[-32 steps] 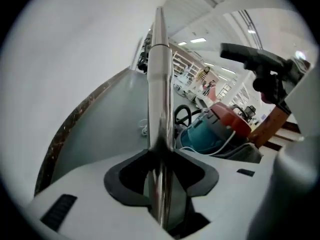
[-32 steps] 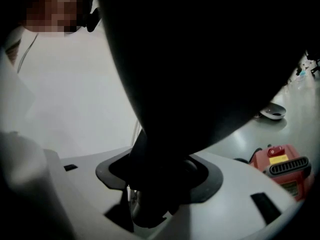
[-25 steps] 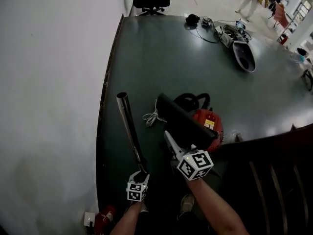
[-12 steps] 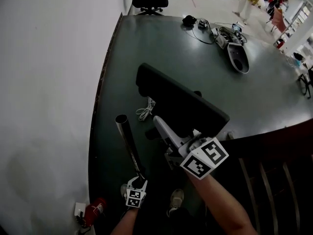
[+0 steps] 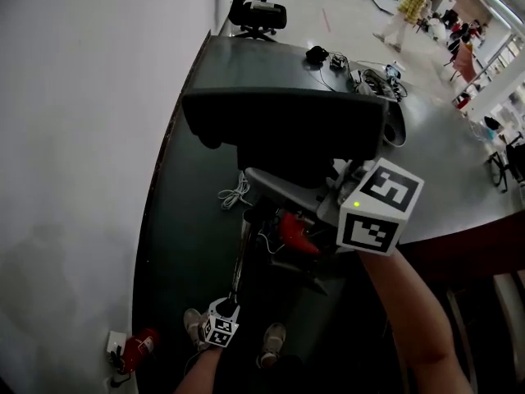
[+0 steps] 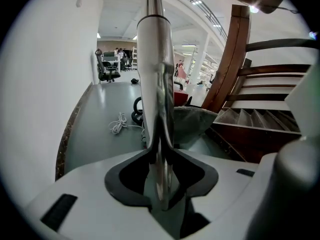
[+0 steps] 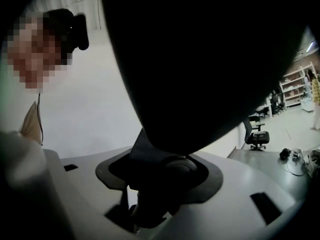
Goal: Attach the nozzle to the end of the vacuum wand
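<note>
The wide black floor nozzle (image 5: 283, 121) is held high and level across the head view. My right gripper (image 5: 287, 191) is shut on its neck, and the nozzle (image 7: 200, 59) fills most of the right gripper view. Low in the head view, my left gripper (image 5: 232, 295) is shut on the chrome vacuum wand (image 5: 240, 257). The wand rises toward the nozzle, which hides its top end. In the left gripper view the wand (image 6: 155, 84) runs straight up between the jaws. The red vacuum body (image 5: 295, 230) shows partly below the nozzle.
A white coiled cable (image 5: 234, 194) lies on the dark table (image 5: 189, 220) by the wall. Cables and devices (image 5: 361, 64) sit at the table's far end, beyond it an office chair (image 5: 258, 11). A wooden chair (image 5: 467, 261) stands at right.
The right gripper has lifted the nozzle far up toward the camera and turned it level. The left gripper has moved the wand right, under the nozzle, so its top end is now hidden.
</note>
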A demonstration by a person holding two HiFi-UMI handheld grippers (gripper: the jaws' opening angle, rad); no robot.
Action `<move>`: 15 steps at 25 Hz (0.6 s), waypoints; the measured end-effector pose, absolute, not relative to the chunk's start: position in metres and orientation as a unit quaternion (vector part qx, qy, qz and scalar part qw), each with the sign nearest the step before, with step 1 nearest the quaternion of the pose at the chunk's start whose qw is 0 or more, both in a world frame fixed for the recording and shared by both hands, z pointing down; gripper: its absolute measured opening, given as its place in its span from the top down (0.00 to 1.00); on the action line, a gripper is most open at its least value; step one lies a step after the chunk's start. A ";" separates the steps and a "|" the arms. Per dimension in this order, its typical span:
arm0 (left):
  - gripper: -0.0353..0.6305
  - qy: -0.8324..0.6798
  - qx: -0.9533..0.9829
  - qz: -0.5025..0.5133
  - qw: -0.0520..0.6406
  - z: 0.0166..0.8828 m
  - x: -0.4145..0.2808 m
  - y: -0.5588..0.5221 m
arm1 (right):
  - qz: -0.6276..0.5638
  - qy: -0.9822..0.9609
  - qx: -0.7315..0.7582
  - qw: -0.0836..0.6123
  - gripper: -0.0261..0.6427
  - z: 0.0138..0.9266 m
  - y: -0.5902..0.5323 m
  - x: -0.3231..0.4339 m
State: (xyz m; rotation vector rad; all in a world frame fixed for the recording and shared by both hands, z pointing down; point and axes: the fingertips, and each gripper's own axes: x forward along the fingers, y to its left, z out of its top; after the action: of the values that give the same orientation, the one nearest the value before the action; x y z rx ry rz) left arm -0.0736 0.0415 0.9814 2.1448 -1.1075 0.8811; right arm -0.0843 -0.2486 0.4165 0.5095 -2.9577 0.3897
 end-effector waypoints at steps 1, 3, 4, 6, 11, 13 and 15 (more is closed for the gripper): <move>0.71 -0.412 0.801 0.331 0.282 0.981 -0.072 0.042 | 0.134 -0.977 0.150 0.078 0.57 0.418 -0.243 -0.087; 0.71 -0.406 0.801 0.340 0.278 0.980 -0.071 0.042 | 0.137 -0.976 0.130 0.105 0.57 0.419 -0.234 -0.091; 0.71 -0.404 0.802 0.344 0.275 0.980 -0.072 0.042 | 0.133 -0.976 0.130 0.112 0.57 0.420 -0.233 -0.092; 0.71 -0.400 0.802 0.353 0.267 0.979 -0.071 0.040 | 0.126 -0.975 0.140 0.120 0.57 0.420 -0.236 -0.095; 0.71 -0.354 0.835 0.326 0.266 0.959 -0.055 0.031 | 0.150 -0.969 0.133 0.146 0.57 0.428 -0.241 -0.093; 0.56 -0.335 0.879 0.247 0.234 0.907 -0.042 -0.003 | 0.178 -0.967 0.125 0.135 0.57 0.429 -0.237 -0.091; 0.47 -0.323 0.912 0.164 0.194 0.837 -0.030 -0.055 | 0.192 -0.966 0.125 0.124 0.57 0.429 -0.233 -0.091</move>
State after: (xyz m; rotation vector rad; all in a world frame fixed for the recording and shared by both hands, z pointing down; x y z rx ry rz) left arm -0.0304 -0.0545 0.8366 2.5575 -0.9058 0.4595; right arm -0.0910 -0.2330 0.4287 0.3634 -2.8158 0.5588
